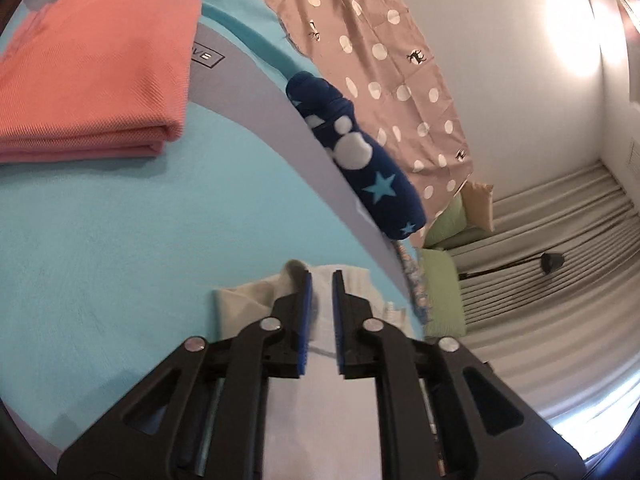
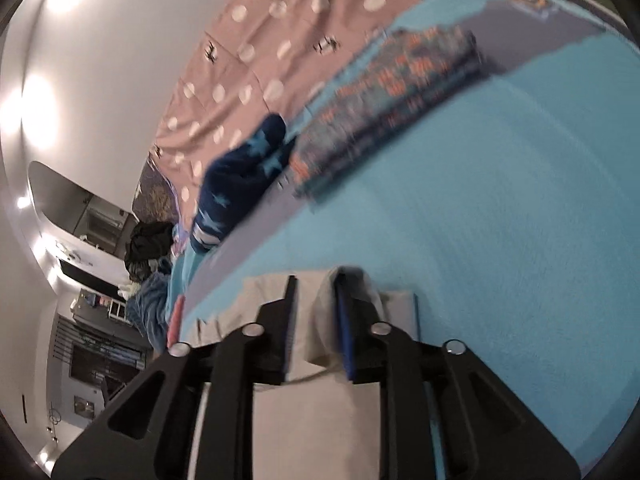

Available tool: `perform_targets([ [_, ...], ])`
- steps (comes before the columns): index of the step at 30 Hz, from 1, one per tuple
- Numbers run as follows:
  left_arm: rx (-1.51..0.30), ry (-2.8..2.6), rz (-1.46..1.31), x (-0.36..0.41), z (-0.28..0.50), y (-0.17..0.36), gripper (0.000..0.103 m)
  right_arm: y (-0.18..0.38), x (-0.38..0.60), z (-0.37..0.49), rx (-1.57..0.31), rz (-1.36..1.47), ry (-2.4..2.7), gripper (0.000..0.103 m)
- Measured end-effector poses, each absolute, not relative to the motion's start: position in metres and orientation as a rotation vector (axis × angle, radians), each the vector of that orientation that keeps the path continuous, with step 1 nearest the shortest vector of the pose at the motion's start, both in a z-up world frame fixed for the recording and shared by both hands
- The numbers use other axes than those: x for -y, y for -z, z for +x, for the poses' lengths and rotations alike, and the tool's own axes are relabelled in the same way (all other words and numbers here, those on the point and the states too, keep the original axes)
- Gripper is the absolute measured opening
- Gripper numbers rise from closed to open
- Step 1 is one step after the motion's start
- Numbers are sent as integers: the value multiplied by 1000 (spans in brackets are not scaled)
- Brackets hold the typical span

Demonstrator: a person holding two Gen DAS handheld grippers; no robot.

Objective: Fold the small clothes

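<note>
- Left wrist view: the left gripper [image 1: 322, 280] points down over a white garment [image 1: 348, 320] lying on the turquoise bed cover [image 1: 100, 240]. Jaws stand slightly apart, with white cloth showing in the gap; the blue pads [image 1: 307, 320] do not visibly pinch it.
- Garment's far edge ends just past the fingertips; a cream fold [image 1: 244, 296] pokes out on the left of the fingers.
- Open cover stretches left and ahead of the gripper — bare up to the folded coral garment [image 1: 92, 80], well apart at upper left.
- A grey band [image 1: 260, 112] curves along the cover's edge; a rolled navy star-print piece [image 1: 360, 160] lies on it, near the dotted pink cloth [image 1: 380, 48].
- Right wrist view (blurred): the right gripper [image 2: 316, 284] is over the same white garment [image 2: 312, 344], jaws a little apart, a hump of cloth rising between them against the right finger; whether it is pinched cannot be told.
- Bare cover lies right and ahead; a folded patterned garment [image 2: 392, 96] sits well ahead at the grey band, the navy piece [image 2: 240, 176] just beside it.
</note>
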State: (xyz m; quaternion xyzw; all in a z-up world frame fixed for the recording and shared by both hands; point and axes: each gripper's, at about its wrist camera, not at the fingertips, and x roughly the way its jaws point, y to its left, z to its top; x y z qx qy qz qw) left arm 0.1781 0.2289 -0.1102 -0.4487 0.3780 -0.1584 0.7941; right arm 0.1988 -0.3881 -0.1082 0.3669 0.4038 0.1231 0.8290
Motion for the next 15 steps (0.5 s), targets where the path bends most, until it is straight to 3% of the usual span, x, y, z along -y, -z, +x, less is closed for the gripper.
perform_targets([
  [1,-812,334,-943,-229,176,110,25,106,391,197,-850,765,-260,25],
  [4,-804,327,-877,-230,169,104,34,94,397,189,-813,748,-269,32],
  [8,-805,345,-780,-222,153,92,44,79,393,180,-810,681,-304,33],
  [10,-817,362,-739,-215,149,90,53,77,388,180,-821,652,-311,33],
  [15,-873,405,-655,-192,164,89,54,95,373,199,-941,649,-336,33],
])
